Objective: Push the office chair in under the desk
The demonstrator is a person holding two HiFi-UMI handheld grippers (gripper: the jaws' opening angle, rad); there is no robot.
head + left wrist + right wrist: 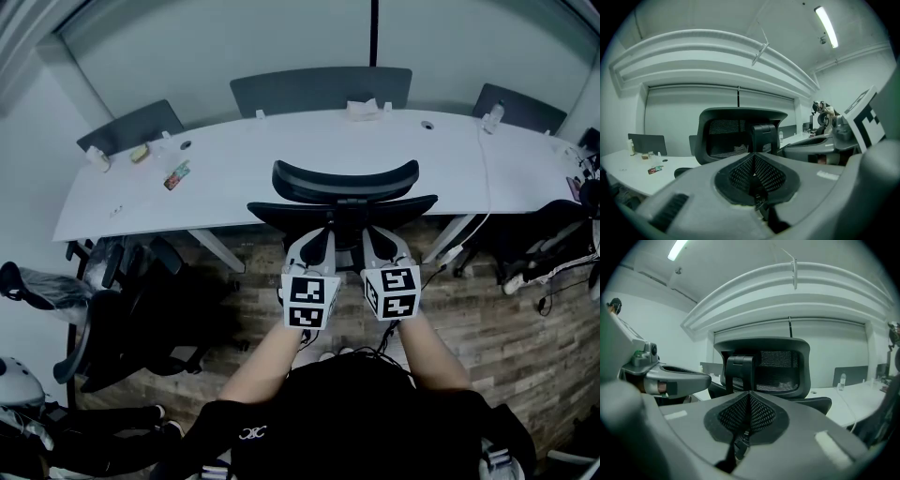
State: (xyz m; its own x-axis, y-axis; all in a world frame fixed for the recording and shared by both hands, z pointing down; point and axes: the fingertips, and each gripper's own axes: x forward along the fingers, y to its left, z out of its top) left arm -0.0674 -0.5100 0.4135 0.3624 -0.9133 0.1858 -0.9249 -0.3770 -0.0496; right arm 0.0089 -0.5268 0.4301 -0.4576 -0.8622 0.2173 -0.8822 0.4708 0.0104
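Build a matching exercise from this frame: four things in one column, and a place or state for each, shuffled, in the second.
1. office chair
2. bottle
3. colourful packet
4. left gripper

a. on the right part of the desk
b. jaws shut
c. on the desk's left part
d. on the floor at the middle of the desk's near side

Pairs: 1-d, 2-a, 3-c, 4-b

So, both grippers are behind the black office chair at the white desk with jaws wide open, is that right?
Not quite: the jaws are shut, as each gripper view shows. The left gripper and right gripper are indeed behind the chair at the desk.
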